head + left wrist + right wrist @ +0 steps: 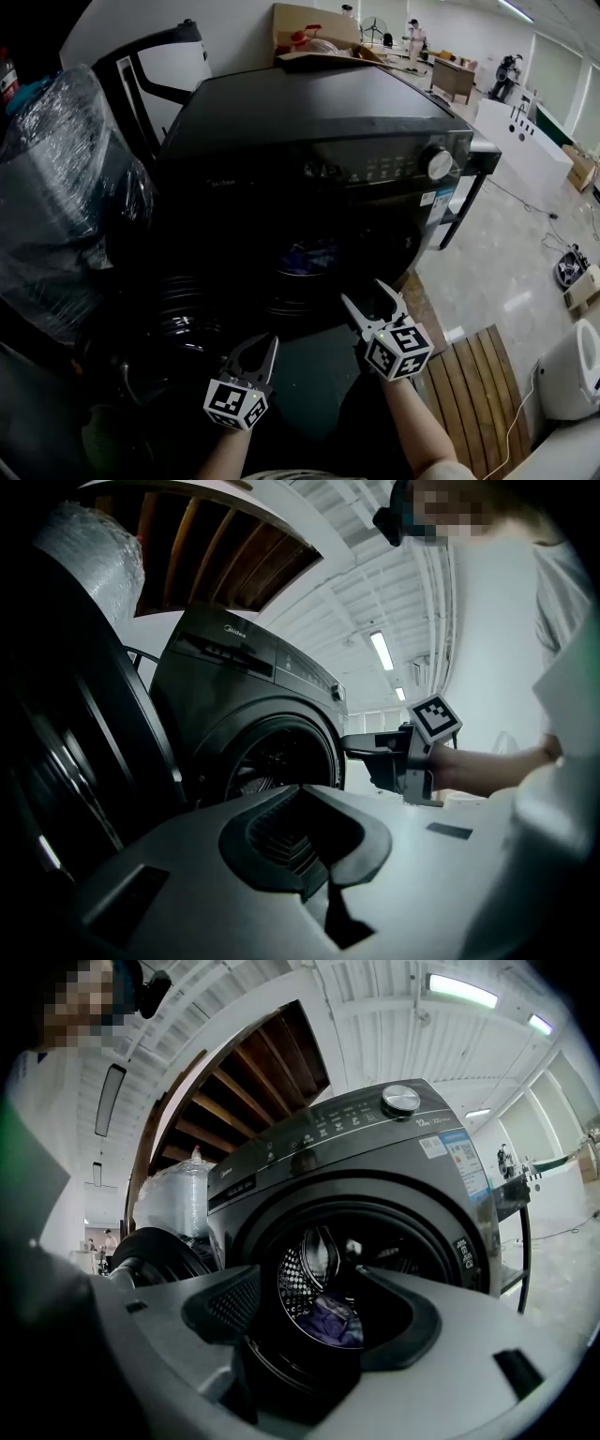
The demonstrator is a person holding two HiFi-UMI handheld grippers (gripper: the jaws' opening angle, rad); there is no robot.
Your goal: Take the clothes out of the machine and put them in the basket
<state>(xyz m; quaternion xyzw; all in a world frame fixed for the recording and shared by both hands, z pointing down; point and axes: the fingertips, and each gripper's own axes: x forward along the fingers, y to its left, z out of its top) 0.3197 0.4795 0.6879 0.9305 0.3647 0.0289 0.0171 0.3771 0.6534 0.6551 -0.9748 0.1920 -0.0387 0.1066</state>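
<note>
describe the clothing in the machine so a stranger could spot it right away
Start at the big dark grey front-loading washing machine. Look through its round opening into the perforated steel drum. At the drum's bottom lies a crumpled purple-blue garment, the only coloured, soft thing among dark metal.

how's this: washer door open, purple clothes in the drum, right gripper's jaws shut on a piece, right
No. The right gripper has its jaws open and empty, as the right gripper view shows. The washer door is open and purple clothes lie in the drum.
</note>
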